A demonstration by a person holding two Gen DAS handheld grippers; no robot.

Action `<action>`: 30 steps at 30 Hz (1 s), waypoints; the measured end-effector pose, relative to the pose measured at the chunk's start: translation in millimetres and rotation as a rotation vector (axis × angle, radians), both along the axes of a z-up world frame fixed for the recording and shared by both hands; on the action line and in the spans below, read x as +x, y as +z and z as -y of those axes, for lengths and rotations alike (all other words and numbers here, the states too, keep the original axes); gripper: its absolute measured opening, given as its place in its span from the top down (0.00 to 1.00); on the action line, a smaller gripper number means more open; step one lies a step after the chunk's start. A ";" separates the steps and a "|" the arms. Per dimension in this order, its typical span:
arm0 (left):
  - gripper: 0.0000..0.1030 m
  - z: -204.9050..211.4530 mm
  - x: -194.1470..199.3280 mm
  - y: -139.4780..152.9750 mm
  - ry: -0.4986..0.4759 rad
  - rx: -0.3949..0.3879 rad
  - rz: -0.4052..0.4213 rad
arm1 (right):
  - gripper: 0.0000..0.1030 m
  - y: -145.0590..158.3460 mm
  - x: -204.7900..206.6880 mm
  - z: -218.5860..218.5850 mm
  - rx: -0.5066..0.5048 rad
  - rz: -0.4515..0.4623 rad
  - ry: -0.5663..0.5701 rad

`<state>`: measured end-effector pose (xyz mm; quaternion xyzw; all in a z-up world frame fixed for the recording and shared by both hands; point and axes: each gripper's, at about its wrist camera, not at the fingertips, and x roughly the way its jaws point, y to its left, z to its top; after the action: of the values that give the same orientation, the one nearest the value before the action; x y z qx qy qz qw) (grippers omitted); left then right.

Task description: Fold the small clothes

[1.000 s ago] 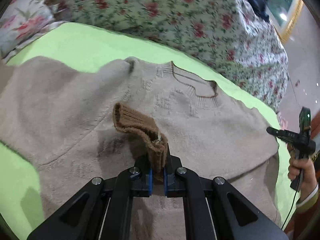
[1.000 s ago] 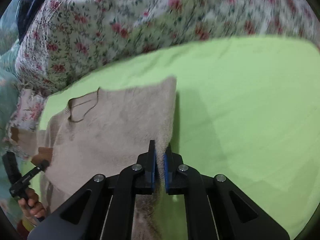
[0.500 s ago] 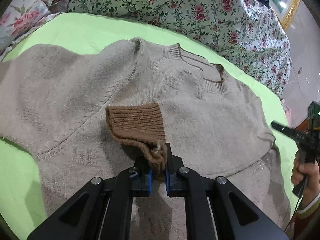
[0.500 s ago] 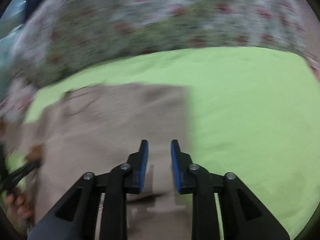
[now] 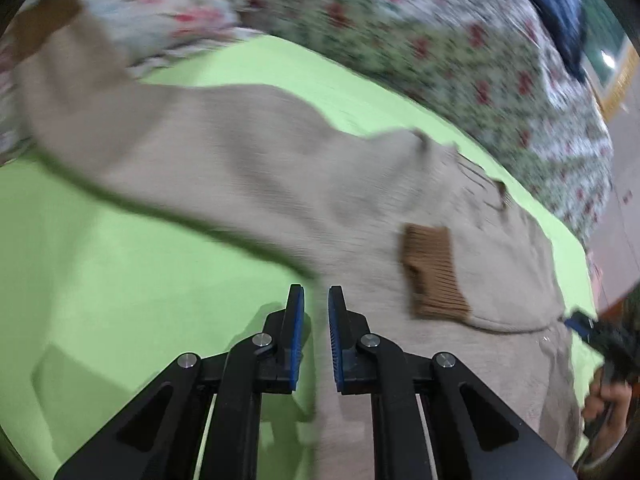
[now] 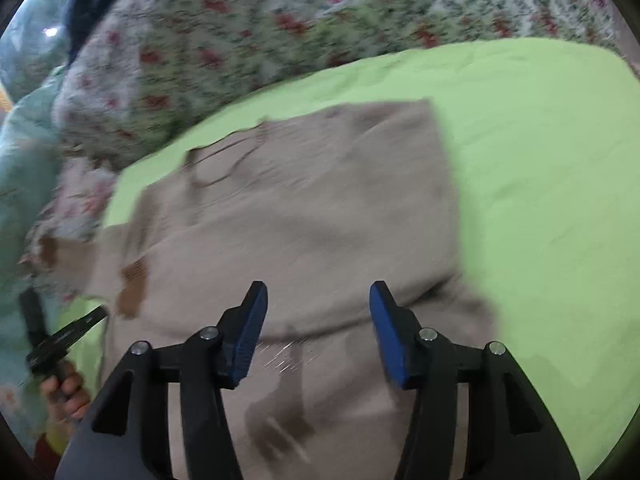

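With both sets of tongs let go and gripping nothing, the left tongs (image 5: pixel 316 300) sit barely parted right at the sweater's (image 5: pixel 248 160) edge, brown cuff (image 5: pixel 434 272) lying just off to their right. The right tongs (image 6: pixel 318 296) are spread wide over the same beige sweater (image 6: pixel 312 208), which lies flat on the green sheet (image 6: pixel 540 160), floral bedding (image 6: pixel 240 28) beyond it.

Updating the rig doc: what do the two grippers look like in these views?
Both match: the left gripper and right gripper have black angular linkage arms with silver screw heads, and black fingers faced with ribbed blue pads. No cables, markings or sleeves are clearly visible.
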<state>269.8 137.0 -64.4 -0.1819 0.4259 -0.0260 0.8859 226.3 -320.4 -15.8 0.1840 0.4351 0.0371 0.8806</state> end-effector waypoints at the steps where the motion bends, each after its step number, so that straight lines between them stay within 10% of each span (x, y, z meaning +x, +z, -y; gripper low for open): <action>1: 0.88 -12.6 -3.5 1.1 0.023 0.005 0.003 | 0.47 -1.4 -5.5 -7.9 0.025 -0.004 0.016; 11: 0.34 -146.3 10.0 11.4 0.316 0.046 0.015 | 0.46 -19.0 -39.4 -65.7 0.096 -0.061 0.107; 15: 0.31 -193.6 37.7 20.6 0.413 0.030 0.047 | 0.46 -27.0 -42.1 -77.0 0.095 -0.088 0.121; 19: 0.37 -225.0 64.7 33.2 0.456 0.031 0.092 | 0.46 -28.9 -46.7 -80.2 0.102 -0.103 0.114; 21: 0.92 -234.9 77.5 32.1 0.464 0.060 0.069 | 0.46 -27.6 -47.6 -81.6 0.100 -0.105 0.115; 30: 0.96 -186.0 50.8 67.7 0.351 0.077 0.197 | 0.46 -14.5 -57.4 -83.9 0.121 -0.059 0.122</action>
<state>320.6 323.0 3.4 -0.2159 0.2999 0.1274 0.9205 169.0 -236.5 -30.2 0.2112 0.4681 0.1113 0.8508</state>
